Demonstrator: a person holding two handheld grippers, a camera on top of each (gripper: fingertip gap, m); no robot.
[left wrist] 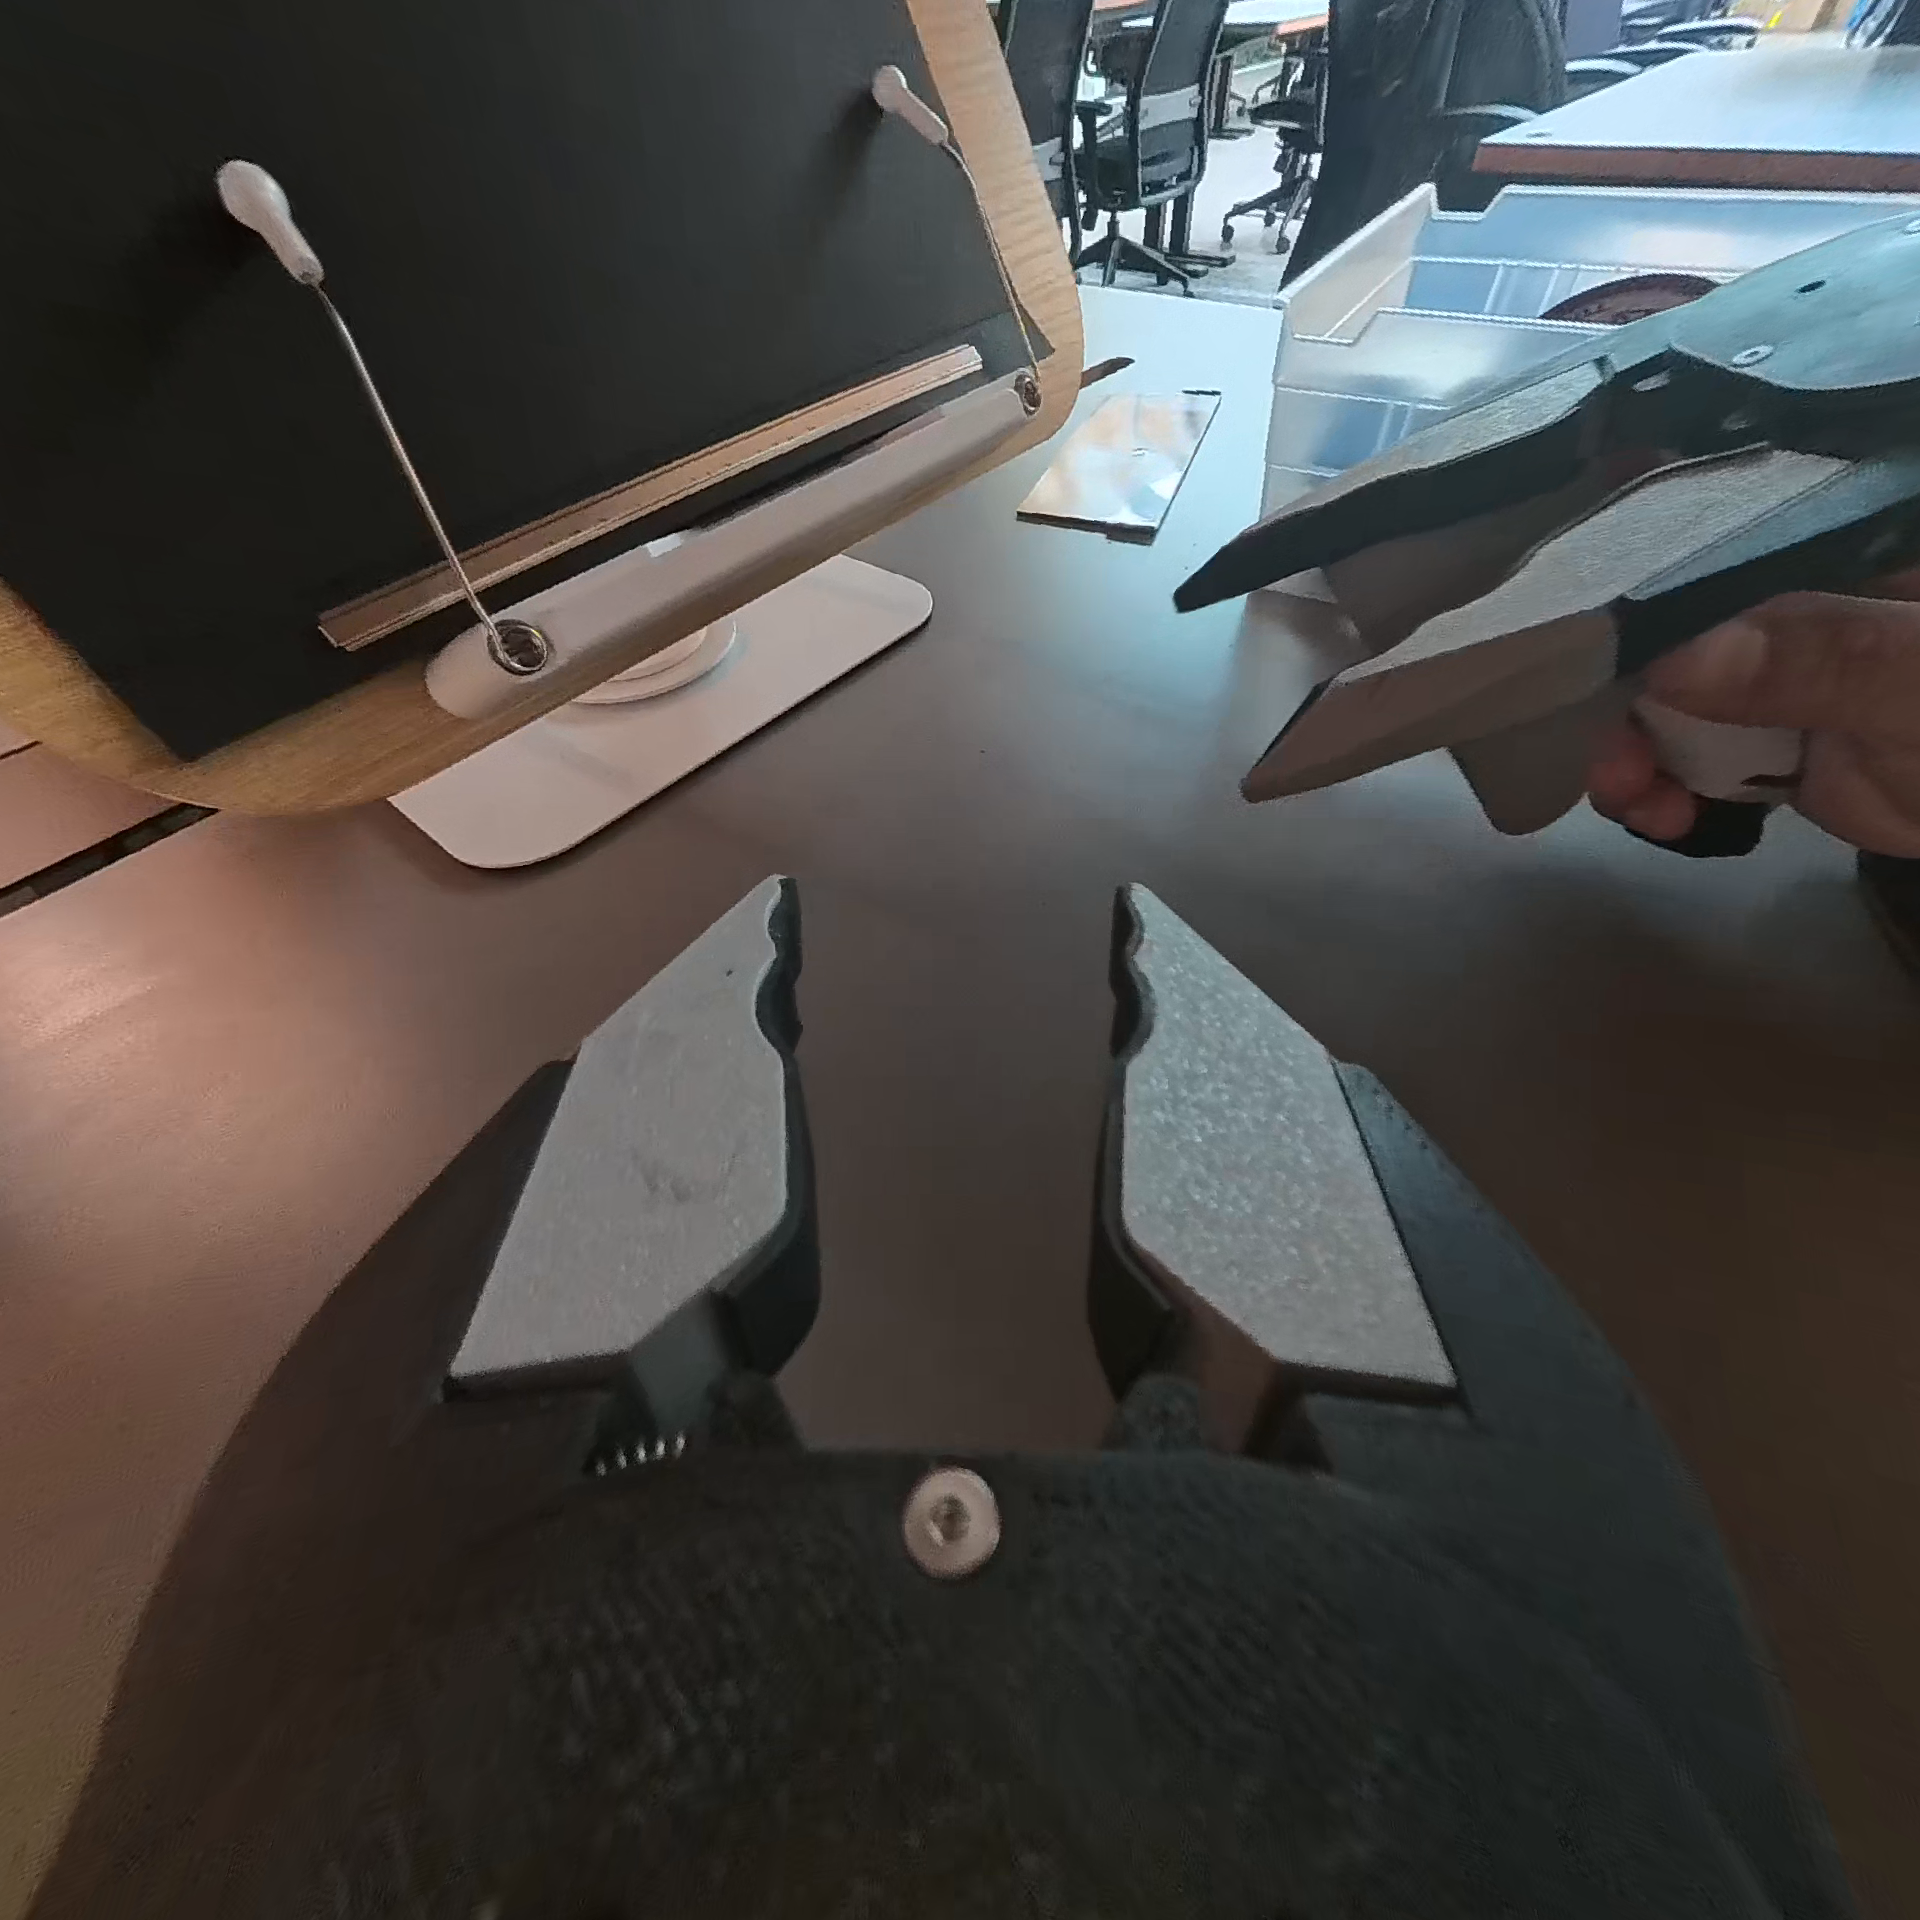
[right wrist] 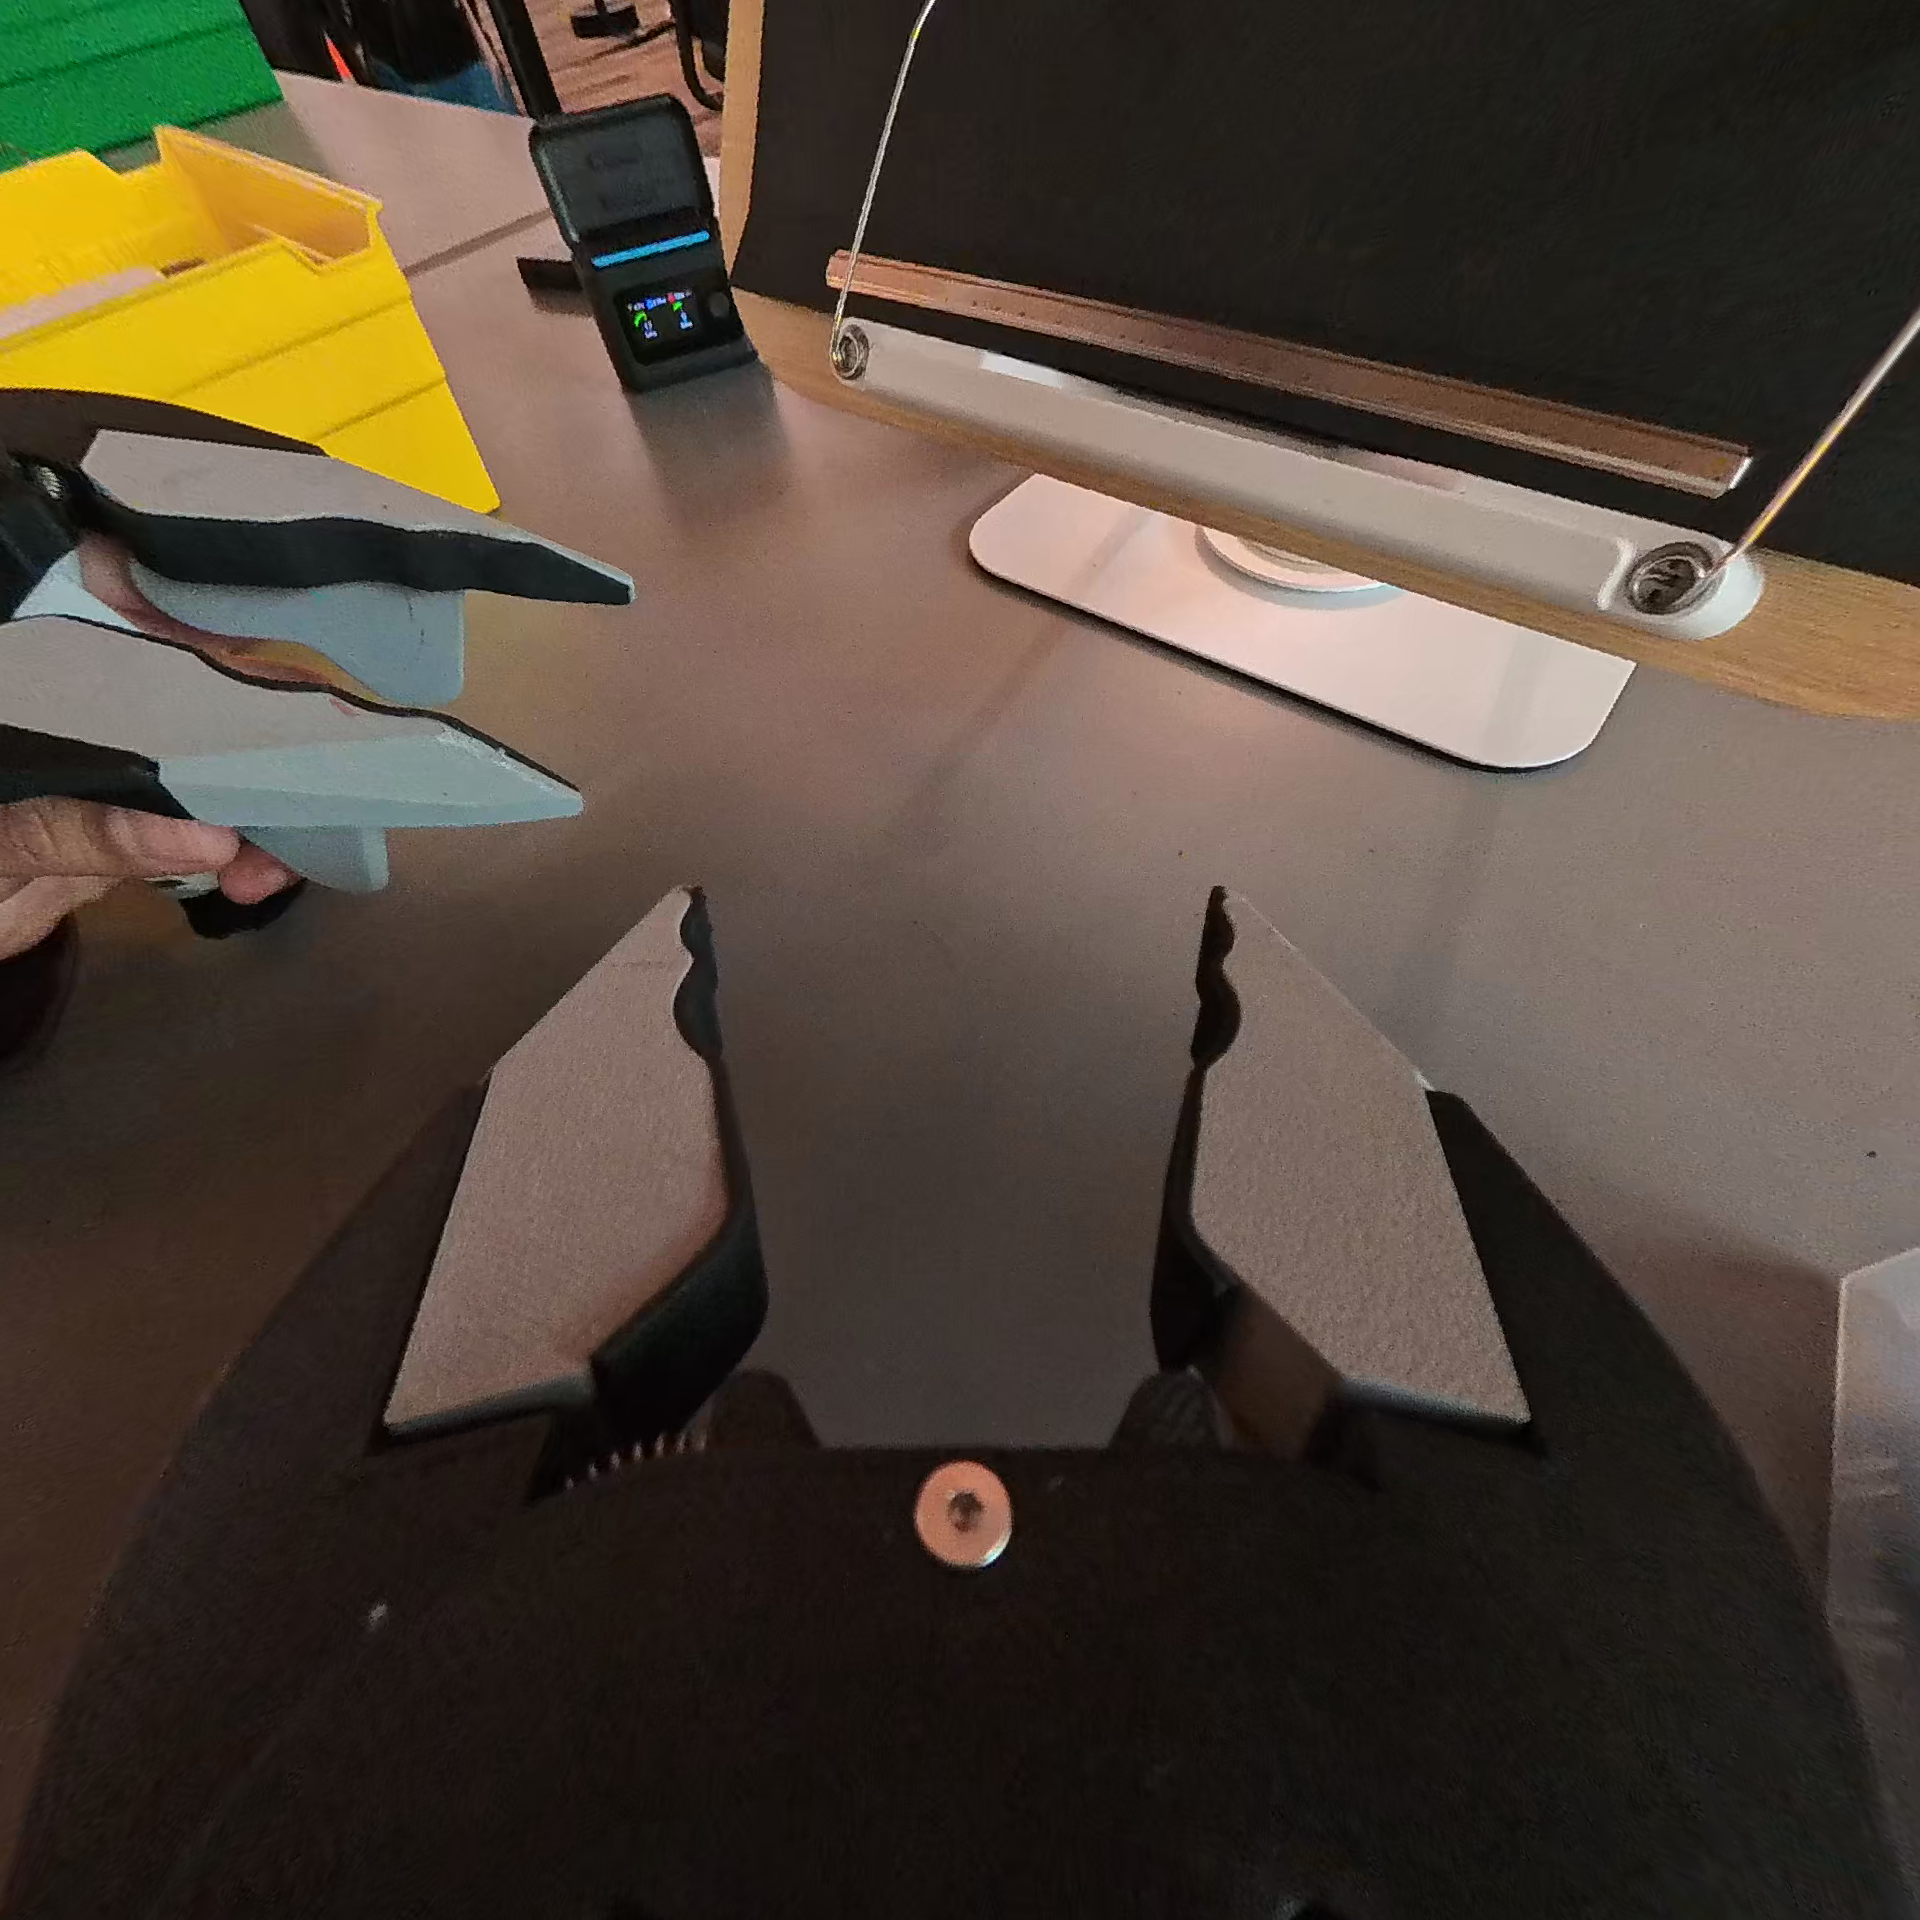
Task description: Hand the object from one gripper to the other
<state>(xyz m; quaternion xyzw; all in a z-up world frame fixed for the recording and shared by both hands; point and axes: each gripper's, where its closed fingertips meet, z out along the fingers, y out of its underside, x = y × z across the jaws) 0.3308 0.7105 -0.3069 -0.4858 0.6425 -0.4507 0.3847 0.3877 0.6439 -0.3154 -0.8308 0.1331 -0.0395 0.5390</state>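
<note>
Slim metal ruler [left wrist: 649, 490] lengthwise on book stand [left wrist: 520, 260] ledge.

From where I'm driving, the book stand [left wrist: 499, 416] sits on the counter [left wrist: 935, 790] straight ahead, its base plate [left wrist: 727, 686] under it. The left hand-held gripper [left wrist: 956, 904] and right hand-held gripper [right wrist: 956, 904] hover in front of it, side by side. Left of the stand there's a small device [right wrist: 655, 249] and a bin [right wrist: 260, 301]; right of it, a flat plate [left wrist: 1127, 468] and a tray [left wrist: 1382, 343].
</note>
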